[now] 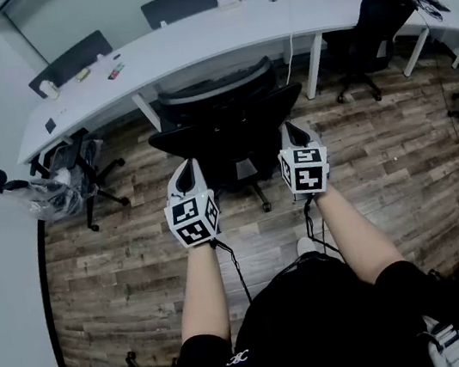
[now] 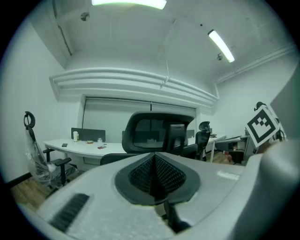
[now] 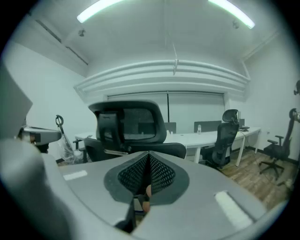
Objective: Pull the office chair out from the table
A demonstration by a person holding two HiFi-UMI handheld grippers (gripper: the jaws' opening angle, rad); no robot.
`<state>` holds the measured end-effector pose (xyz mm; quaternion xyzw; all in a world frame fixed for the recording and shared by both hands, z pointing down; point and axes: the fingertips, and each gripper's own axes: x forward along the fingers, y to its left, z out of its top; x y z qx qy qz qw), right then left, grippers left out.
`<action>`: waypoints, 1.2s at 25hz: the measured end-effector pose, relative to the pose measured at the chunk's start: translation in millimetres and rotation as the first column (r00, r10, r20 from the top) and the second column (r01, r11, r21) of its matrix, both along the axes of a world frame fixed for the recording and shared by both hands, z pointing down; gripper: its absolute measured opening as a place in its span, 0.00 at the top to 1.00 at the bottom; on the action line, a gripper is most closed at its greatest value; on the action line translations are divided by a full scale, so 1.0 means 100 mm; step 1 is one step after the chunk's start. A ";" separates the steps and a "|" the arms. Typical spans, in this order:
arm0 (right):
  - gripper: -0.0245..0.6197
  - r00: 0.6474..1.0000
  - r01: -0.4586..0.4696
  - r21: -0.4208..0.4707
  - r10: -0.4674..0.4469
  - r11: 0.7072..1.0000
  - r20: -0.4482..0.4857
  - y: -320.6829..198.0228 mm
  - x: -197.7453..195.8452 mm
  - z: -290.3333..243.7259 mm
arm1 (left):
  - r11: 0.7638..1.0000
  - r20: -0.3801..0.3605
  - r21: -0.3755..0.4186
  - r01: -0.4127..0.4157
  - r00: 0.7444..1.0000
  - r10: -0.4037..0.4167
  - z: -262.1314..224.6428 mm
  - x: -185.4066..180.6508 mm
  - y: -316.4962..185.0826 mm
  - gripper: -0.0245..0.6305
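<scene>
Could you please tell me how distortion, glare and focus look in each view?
Head view: evenly lit and sharp, though the floor planks bow with wide-angle distortion. Left gripper view: dark circular rim, ceiling light blown out, left gripper blurred up close. Right gripper view: same rim, office chair fairly sharp.

Chair ahead, free floor to the sides
The office chair stands just before the left gripper and right gripper, closing the way to the white table; the wooden floor is bare at both sides until a second chair at left.
</scene>
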<state>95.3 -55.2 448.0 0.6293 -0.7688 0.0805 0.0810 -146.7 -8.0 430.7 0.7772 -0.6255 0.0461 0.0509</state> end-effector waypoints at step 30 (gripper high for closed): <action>0.95 0.995 0.101 0.124 -0.102 0.987 0.006 0.61 -0.16 -0.25 | 0.998 0.024 0.049 -0.033 0.999 0.032 -0.19 0.49 0.48 0.95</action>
